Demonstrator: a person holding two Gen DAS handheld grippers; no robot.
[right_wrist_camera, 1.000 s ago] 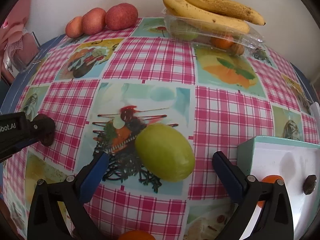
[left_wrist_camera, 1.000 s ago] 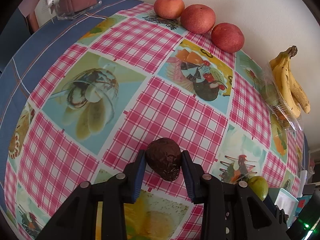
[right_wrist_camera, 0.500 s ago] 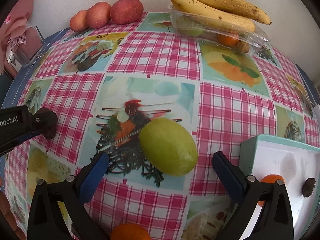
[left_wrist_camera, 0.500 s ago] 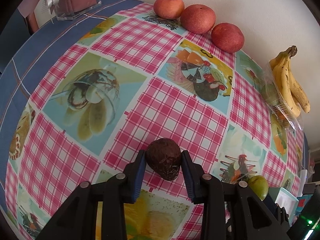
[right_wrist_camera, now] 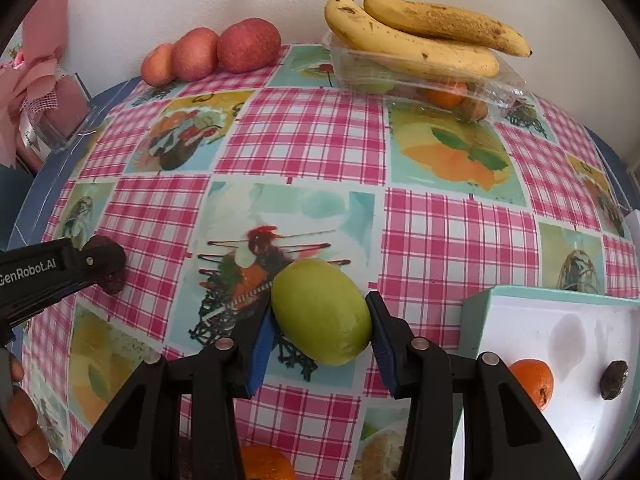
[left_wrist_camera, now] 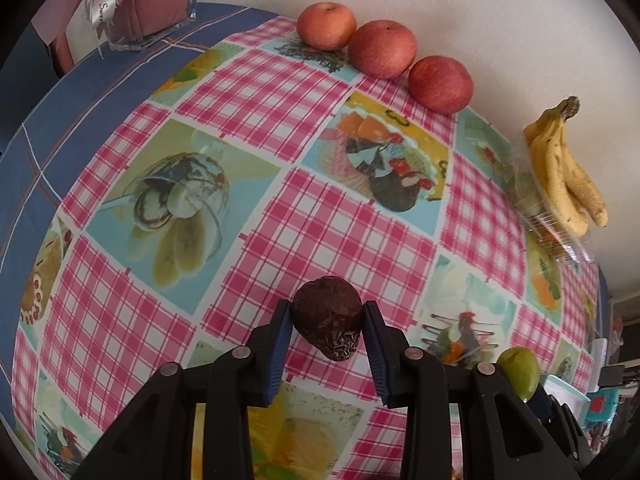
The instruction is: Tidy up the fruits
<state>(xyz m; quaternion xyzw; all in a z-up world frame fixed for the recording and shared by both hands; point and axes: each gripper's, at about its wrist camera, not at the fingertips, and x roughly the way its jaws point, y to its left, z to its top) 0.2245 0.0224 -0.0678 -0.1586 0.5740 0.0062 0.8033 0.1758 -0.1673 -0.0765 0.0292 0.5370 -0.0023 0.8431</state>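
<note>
The left tool [left_wrist_camera: 326,330] is reaching forward low over the bench [left_wrist_camera: 328,216], its two blue-padded fingers [left_wrist_camera: 280,340] pressing on either side of a dark, wrinkled avocado [left_wrist_camera: 327,327] – the fruit is sitting between the pads with its rounded end poking out past the fingertips, over a pink checked square of the cloth. Whether it is resting on the cloth or hanging just above it is hard to judge. From the right wrist view the same tool [right_wrist_camera: 105,266] is entering from the left edge, the dark fruit showing only partly beyond its black arm. The right tool [right_wrist_camera: 320,314] is pointing across the bench toward the wall, its fingers narrowed onto a green mango [right_wrist_camera: 322,312] that is filling the gap, both pads touching its sides; the mango's near end is dropping below the pads. Just to its right a white tray [right_wrist_camera: 560,320] with a teal rim is being cut off by the frame edge, holding an orange [right_wrist_camera: 534,382] half hidden behind the tool's arm and a small dark piece of fruit [right_wrist_camera: 614,378] too small to identify. Another orange [right_wrist_camera: 266,464] at the bottom edge is mostly hidden. Along the wall three red apples [right_wrist_camera: 212,56] are lining up, well apart from both tools, and bananas [right_wrist_camera: 420,36] are lying atop a clear plastic box [right_wrist_camera: 424,84] whose contents are blurred.
</note>
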